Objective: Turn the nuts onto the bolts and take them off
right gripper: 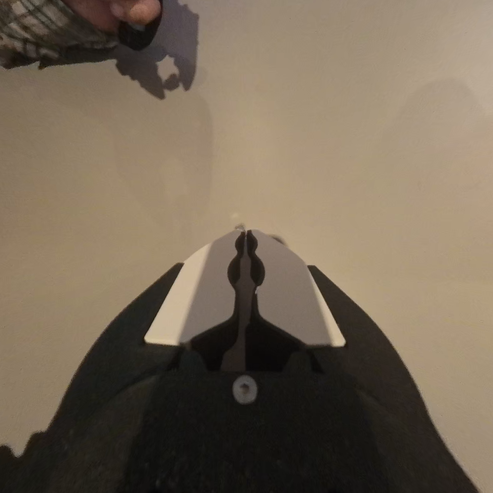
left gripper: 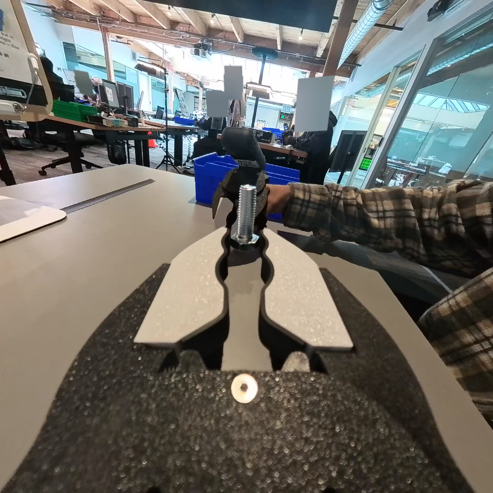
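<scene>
My left gripper (left gripper: 244, 241) is shut on the hex head of a silver bolt (left gripper: 247, 208) and holds it upright just above the grey table (left gripper: 112, 240), threads pointing up. No nut shows on the bolt. Right behind it, the black body of my right gripper (left gripper: 240, 149) points down at the table, held by a hand in a plaid sleeve (left gripper: 373, 210). In the right wrist view my right gripper (right gripper: 244, 232) is shut, tips together over the bare tabletop (right gripper: 320, 133). A small shiny bit (right gripper: 238, 226) shows at its tips; I cannot tell whether it is gripped.
A blue bin (left gripper: 210, 178) stands at the table's far edge behind the grippers. A white pad (left gripper: 26, 221) lies at the left. A dark slot (left gripper: 106, 196) runs across the table. The left hand and handle (right gripper: 133, 24) show at the top left. Desks and people are beyond. The left gripper's tips are roughly 20 centimetres from the right gripper's.
</scene>
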